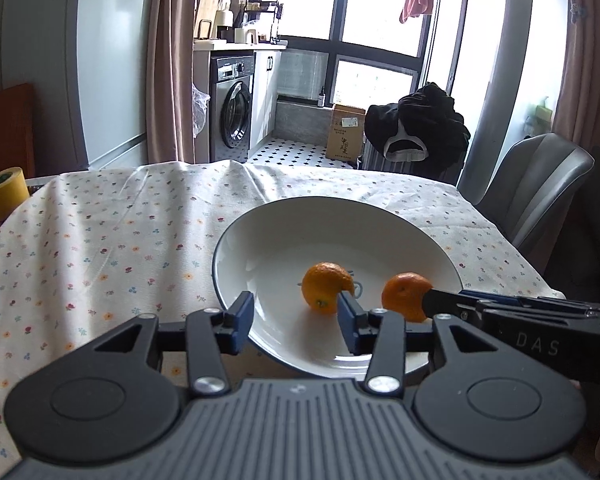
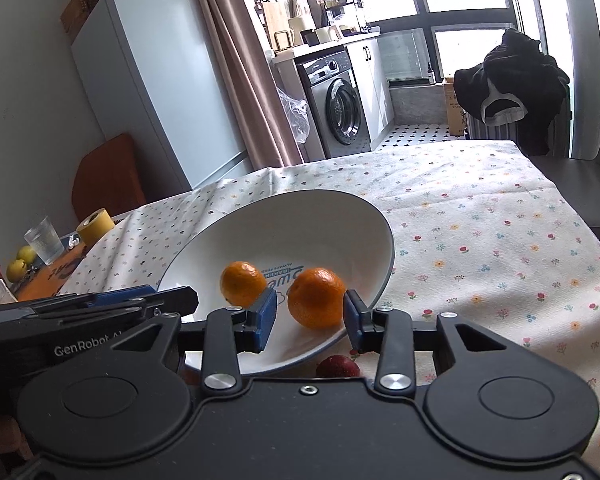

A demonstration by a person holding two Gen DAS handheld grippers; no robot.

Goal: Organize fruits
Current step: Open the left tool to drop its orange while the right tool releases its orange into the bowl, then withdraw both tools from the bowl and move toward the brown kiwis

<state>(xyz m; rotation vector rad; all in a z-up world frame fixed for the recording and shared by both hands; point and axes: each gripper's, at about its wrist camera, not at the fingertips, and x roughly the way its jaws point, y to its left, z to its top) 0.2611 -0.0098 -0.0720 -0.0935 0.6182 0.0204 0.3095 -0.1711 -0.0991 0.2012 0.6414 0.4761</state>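
Both tongs stood spread: your left tongs (image 1: 296, 322) hovered at the white bowl (image 2: 340, 216) on the floral table (image 2: 480, 240), your right tongs (image 2: 310, 318) bracketed one mandarin (image 2: 316, 298) inside, apart from a second mandarin (image 2: 242, 283); a red fruit (image 2: 337, 366) lay beside the bowl.

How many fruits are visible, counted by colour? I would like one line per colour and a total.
Orange: 2, one and another, both in the white plate
Red: 1, on the cloth beside the plate, partly hidden
Yellow-green: 2, one and another, by the glass
Total: 5
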